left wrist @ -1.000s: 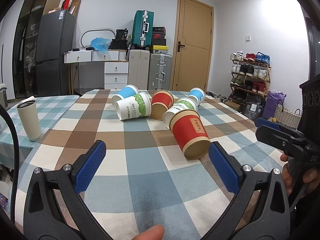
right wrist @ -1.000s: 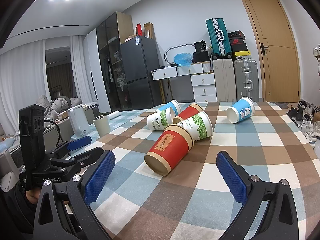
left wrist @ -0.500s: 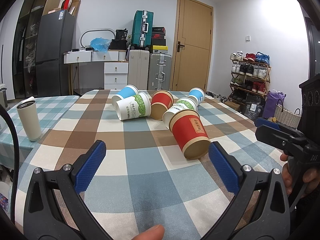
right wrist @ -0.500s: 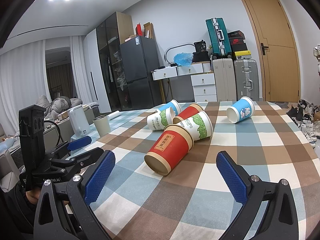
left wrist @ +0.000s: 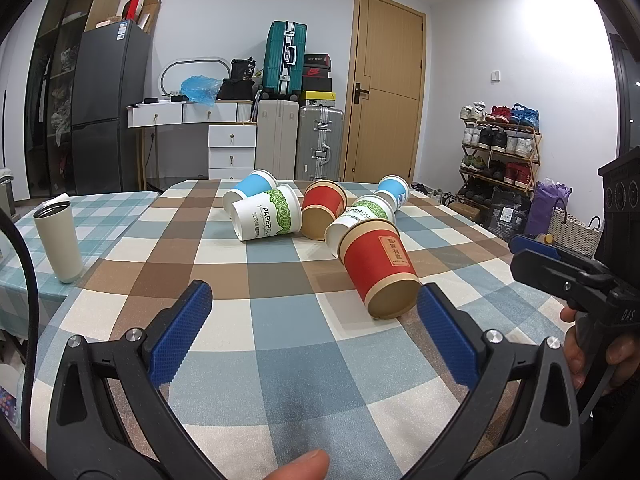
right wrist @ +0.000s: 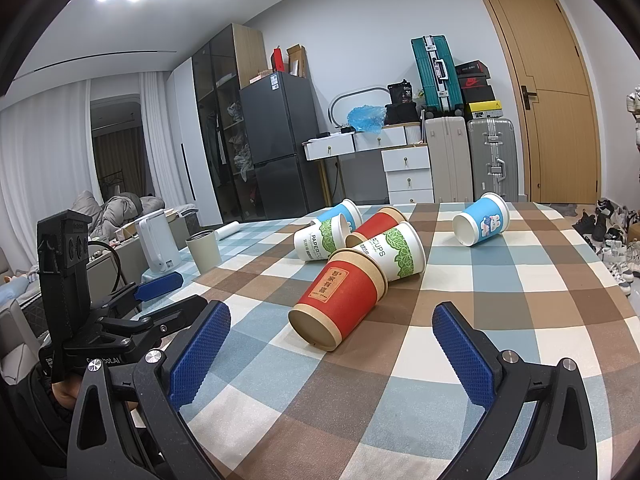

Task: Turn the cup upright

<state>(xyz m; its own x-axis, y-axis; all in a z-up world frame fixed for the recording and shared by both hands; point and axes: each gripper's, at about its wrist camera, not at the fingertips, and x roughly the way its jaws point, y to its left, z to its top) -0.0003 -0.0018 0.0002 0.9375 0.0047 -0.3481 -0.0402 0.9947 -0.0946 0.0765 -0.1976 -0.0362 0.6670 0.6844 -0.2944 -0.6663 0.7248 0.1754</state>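
Several paper cups lie on their sides on the checked tablecloth. The nearest is a red cup [left wrist: 380, 268], also in the right wrist view [right wrist: 340, 300], its base toward me. Behind it lie two white-and-green cups [left wrist: 268, 218] [left wrist: 362, 216], another red cup [left wrist: 322, 208] and two blue cups [left wrist: 248, 188] [left wrist: 394, 190]. My left gripper [left wrist: 316, 320] is open and empty, short of the red cup. My right gripper [right wrist: 332, 344] is open and empty, just in front of the same cup.
A cream tumbler [left wrist: 58, 240] stands upright at the table's left. A white kettle [right wrist: 158, 246] stands on the side surface beyond it. The table edge [right wrist: 624, 296] runs along the right. Suitcases, drawers and a fridge line the far wall.
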